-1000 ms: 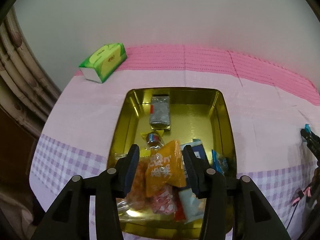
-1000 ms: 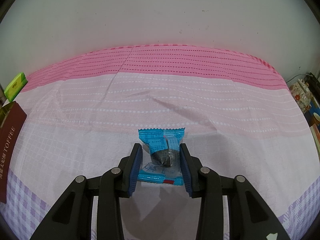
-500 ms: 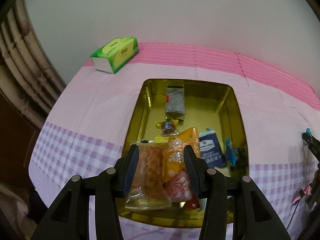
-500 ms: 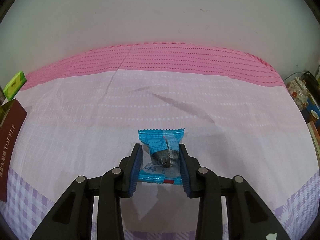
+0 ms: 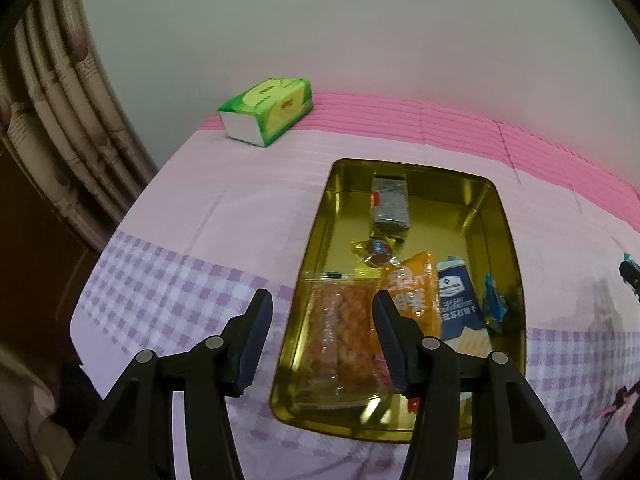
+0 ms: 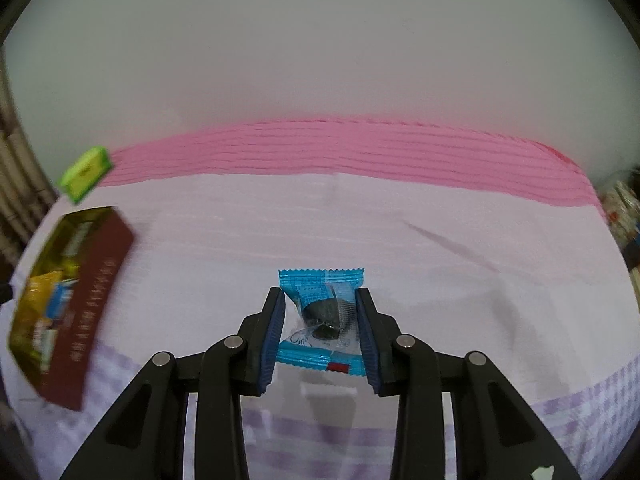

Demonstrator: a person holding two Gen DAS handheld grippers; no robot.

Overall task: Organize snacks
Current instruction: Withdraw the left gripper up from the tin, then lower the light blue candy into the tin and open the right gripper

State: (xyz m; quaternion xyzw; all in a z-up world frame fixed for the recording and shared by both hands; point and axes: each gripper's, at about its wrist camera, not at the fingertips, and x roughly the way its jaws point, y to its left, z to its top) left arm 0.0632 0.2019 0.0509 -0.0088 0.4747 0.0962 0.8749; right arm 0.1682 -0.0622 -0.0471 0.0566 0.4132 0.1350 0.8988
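My left gripper (image 5: pixel 320 332) hangs over the near left wall of the gold tray (image 5: pixel 496 208), jaws opening. A clear pack of orange snacks (image 5: pixel 340 320) lies in the tray between the fingers, with a gap to the left pad. Beside it are an orange packet (image 5: pixel 412 292), a blue cracker pack (image 5: pixel 456 296), a small blue candy (image 5: pixel 494 304), a yellow-wrapped sweet (image 5: pixel 374 252) and a silver pack (image 5: pixel 390 206). My right gripper (image 6: pixel 320 312) is shut on a blue-wrapped candy (image 6: pixel 324 304), held above the tablecloth with its shadow below.
A green tissue pack (image 5: pixel 268 110) sits at the table's far left corner by the wall. In the right wrist view the tray (image 6: pixel 96 292) shows its maroon outer wall at the left. Pink and lilac cloth covers the table; clutter stands past the right edge.
The left jaws spread and let go of the clear snack pack, which now lies in the tray; the gripper slid left. The right gripper rose with the blue candy, bringing the tray into view.
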